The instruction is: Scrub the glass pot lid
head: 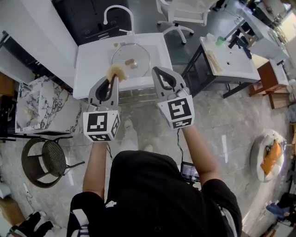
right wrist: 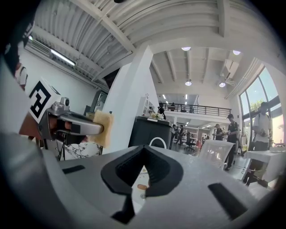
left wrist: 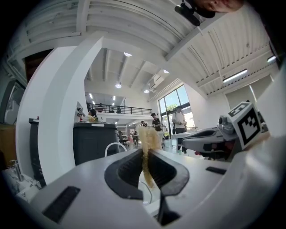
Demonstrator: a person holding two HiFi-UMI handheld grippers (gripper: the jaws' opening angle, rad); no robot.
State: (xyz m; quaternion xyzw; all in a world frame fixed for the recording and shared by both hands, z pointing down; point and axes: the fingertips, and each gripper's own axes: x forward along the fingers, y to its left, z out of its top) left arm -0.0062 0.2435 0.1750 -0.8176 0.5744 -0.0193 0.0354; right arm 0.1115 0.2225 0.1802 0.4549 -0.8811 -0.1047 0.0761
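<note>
The glass pot lid [head: 137, 54], round with a brown knob, lies flat in the white sink basin [head: 92, 60] ahead of both grippers. My left gripper [head: 114, 75] is shut on a yellow sponge [head: 115, 71], held up just before the counter's near edge. In the left gripper view the sponge [left wrist: 147, 143] sticks up from between the closed jaws of the left gripper [left wrist: 146, 156]. My right gripper [head: 157, 71] hovers beside it, shut with nothing in it; in its own view the right gripper [right wrist: 144, 151] shows its jaws meeting, and the lid's knob [right wrist: 142, 186] peeks through below.
A white faucet [head: 118, 10] arches over the sink's far side. A marble-topped table [head: 39, 106] and a round wire stool [head: 48, 159] stand at the left. A white table [head: 229, 58] with small items is at the right, an office chair [head: 178, 16] behind.
</note>
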